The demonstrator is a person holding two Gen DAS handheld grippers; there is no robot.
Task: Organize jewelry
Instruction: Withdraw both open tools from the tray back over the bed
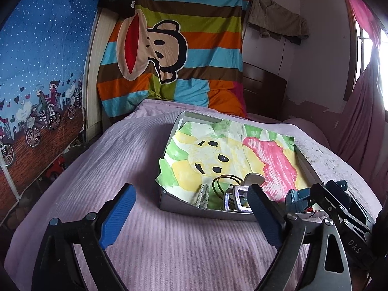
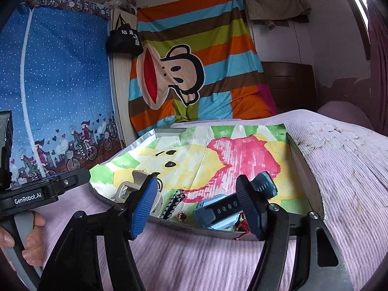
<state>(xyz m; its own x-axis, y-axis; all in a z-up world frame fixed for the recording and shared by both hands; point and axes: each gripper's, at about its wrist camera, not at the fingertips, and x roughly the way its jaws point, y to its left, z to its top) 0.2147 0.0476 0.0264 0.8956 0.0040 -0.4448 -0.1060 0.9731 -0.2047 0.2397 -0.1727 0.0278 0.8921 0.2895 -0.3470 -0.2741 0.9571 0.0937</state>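
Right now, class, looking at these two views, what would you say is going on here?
A person is sorting jewelry on a bed, holding a two-finger gripper in each hand. The left gripper and right gripper are both open and hold nothing. They sit at the near edge of a shallow tray lined with a colourful painted sheet. Clustered at the tray's near end lie a blue watch, a white hair claw, a beaded strand and small red trinkets.
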